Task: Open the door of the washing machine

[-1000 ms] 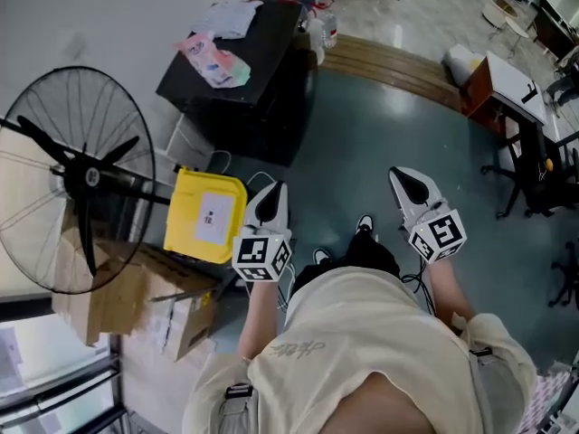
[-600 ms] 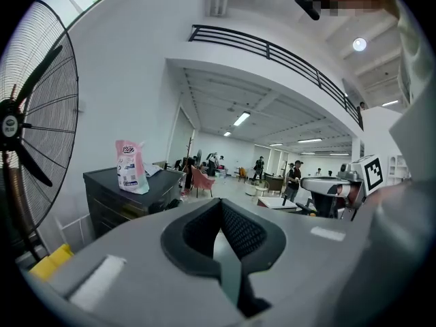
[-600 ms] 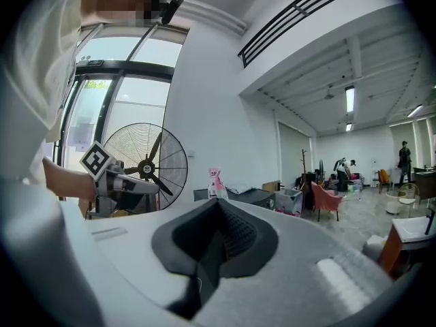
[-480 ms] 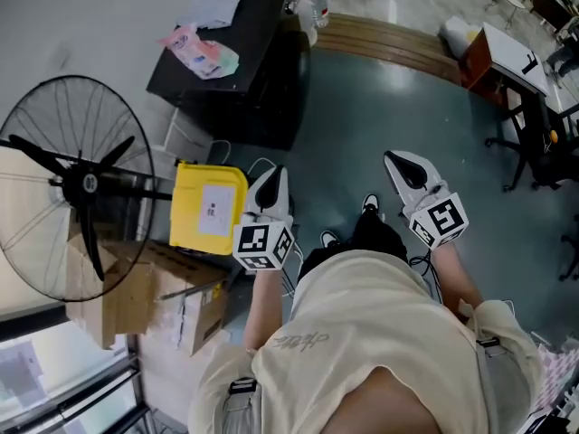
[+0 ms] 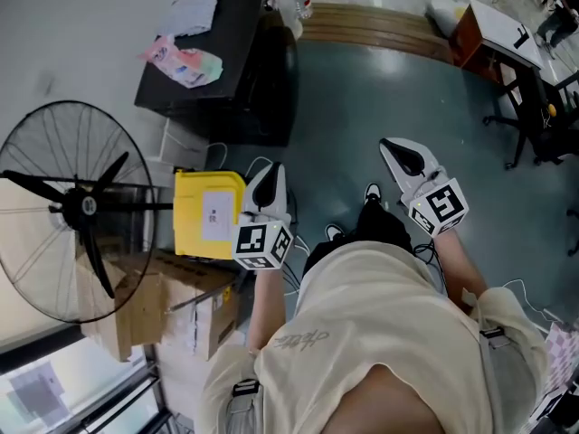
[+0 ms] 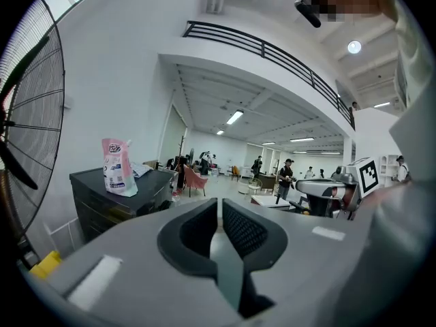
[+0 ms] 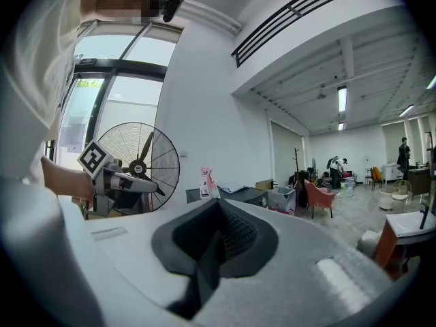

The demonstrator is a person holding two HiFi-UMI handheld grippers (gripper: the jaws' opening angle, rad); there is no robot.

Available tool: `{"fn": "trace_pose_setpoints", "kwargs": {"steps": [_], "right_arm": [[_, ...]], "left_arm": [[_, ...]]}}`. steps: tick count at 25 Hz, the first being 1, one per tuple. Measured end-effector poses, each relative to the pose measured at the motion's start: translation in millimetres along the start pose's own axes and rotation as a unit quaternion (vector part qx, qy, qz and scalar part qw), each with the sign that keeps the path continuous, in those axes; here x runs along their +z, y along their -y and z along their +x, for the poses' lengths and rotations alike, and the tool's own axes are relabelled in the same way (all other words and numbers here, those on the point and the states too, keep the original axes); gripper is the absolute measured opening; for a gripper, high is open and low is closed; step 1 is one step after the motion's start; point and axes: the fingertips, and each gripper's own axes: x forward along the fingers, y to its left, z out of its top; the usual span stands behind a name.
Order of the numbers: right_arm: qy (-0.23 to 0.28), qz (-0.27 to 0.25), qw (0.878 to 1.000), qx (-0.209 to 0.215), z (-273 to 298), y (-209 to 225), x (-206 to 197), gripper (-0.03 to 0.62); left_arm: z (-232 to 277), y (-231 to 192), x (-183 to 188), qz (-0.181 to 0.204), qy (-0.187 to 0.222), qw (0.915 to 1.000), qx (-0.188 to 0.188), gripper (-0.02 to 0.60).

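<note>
No washing machine shows in any view. In the head view my left gripper (image 5: 270,175) is held out level over the grey floor beside a yellow box (image 5: 210,213), its jaws shut with nothing between them. My right gripper (image 5: 393,148) is level too, a little farther right over bare floor, also shut and empty. The left gripper view looks past its closed jaws (image 6: 219,208) toward a black cabinet (image 6: 116,199). Along its own closed jaws (image 7: 219,208), the right gripper view faces the open hall.
A black cabinet (image 5: 226,52) with a pink pouch (image 5: 181,61) stands ahead on the left. A large standing fan (image 5: 77,206) and cardboard boxes (image 5: 172,306) crowd the left side. A wooden step (image 5: 380,30), a desk (image 5: 493,30) and office chairs (image 5: 543,134) lie at the right.
The head view has swung, so the cabinet slid up and left and the fan sank lower. Both grippers stay shut and hold much the same place before the person.
</note>
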Motion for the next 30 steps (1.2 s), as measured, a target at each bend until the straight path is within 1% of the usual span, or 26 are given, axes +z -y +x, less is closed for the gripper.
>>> {"fn": "trace_pose_setpoints", "kwargs": {"steps": [2, 3, 8, 15, 22, 26, 30], "right_arm": [[-0.002, 0.005, 1.0, 0.001, 3, 4, -3, 0.002], [-0.004, 0.007, 1.0, 0.002, 6, 6, -4, 0.002], [-0.003, 0.012, 1.0, 0.008, 22, 21, -2, 0.002], [0.003, 0.016, 1.0, 0.017, 42, 54, 3, 0.002], [-0.001, 0.037, 0.999, 0.013, 47, 107, -10, 0.002], [0.002, 0.042, 0.999, 0.017, 48, 136, -18, 0.002], [0.004, 0.045, 0.999, 0.019, 43, 172, -23, 0.002]], "left_arm": [[5, 1, 0, 0.002, -0.004, 1.0, -0.002, 0.101], [8, 0, 0, 0.003, -0.007, 1.0, -0.001, 0.119], [22, -4, 5, 0.011, -0.014, 0.9998, 0.004, 0.136], [55, -8, 16, 0.013, -0.022, 0.9996, 0.013, 0.132], [102, 6, 16, 0.025, -0.051, 0.9983, 0.013, 0.13], [129, 15, 13, 0.043, -0.067, 0.9967, 0.019, 0.126], [161, 24, 12, 0.037, -0.07, 0.9964, 0.032, 0.124]]}}
